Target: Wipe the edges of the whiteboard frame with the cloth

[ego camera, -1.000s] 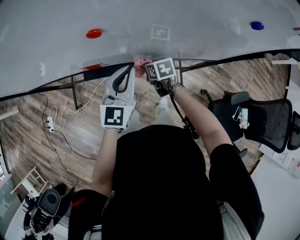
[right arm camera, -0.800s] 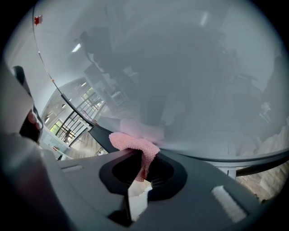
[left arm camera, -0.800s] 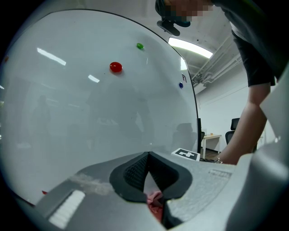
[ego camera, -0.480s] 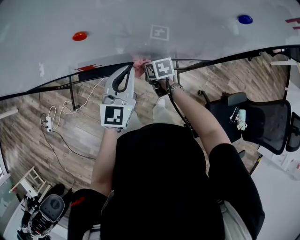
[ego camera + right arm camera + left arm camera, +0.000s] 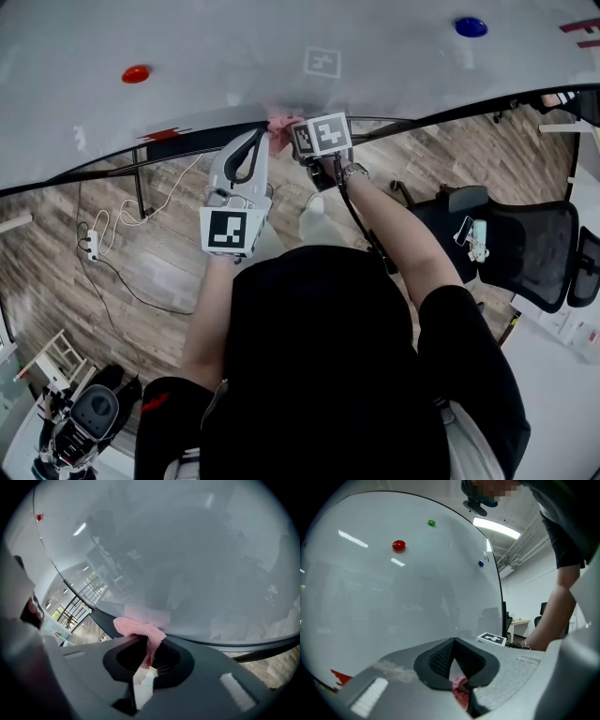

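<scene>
At whiteboard's (image 5: 281, 56) bottom edge, R gripper (image 5: 149, 658) has jaws clamped on pink cloth (image 5: 139, 629), which is bunched against the dark frame (image 5: 234, 644). L gripper (image 5: 454, 643) sits just beside it, jaw tips together. A bit of pink shows in the gap behind them; can't tell if it's gripped.

Both arms reach forward, left claw (image 5: 454, 641) and right claw (image 5: 151, 644) each pinched on the cloth (image 5: 138, 627).
</scene>
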Tool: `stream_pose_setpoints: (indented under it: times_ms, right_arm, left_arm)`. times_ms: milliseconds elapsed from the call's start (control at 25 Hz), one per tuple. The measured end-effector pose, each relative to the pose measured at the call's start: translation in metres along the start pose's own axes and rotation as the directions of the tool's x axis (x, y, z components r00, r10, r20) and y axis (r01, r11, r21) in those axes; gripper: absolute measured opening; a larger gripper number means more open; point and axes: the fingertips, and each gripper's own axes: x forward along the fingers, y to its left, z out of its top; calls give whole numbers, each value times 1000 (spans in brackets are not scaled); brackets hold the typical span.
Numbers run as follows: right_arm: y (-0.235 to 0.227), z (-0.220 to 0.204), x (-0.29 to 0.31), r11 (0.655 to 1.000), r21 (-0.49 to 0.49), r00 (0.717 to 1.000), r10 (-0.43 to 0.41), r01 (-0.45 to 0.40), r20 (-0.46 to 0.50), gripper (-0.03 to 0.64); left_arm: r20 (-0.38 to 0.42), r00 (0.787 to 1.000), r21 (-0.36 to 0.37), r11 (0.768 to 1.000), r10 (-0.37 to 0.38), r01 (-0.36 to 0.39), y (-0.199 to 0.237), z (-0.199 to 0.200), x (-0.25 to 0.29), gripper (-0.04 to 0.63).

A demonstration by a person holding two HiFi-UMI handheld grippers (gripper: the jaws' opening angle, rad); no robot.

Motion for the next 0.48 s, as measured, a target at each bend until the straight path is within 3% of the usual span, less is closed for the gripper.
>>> stream_pose_setpoints:
  times_ms: [480]
  right_arm:
    - [-10, -1, -7, 1000, -9, 1000, 14, -14, -7, 41]
  left_arm:
    - [-2, 1000, -4, 1000, 27, -27, -11, -2, 6, 2]
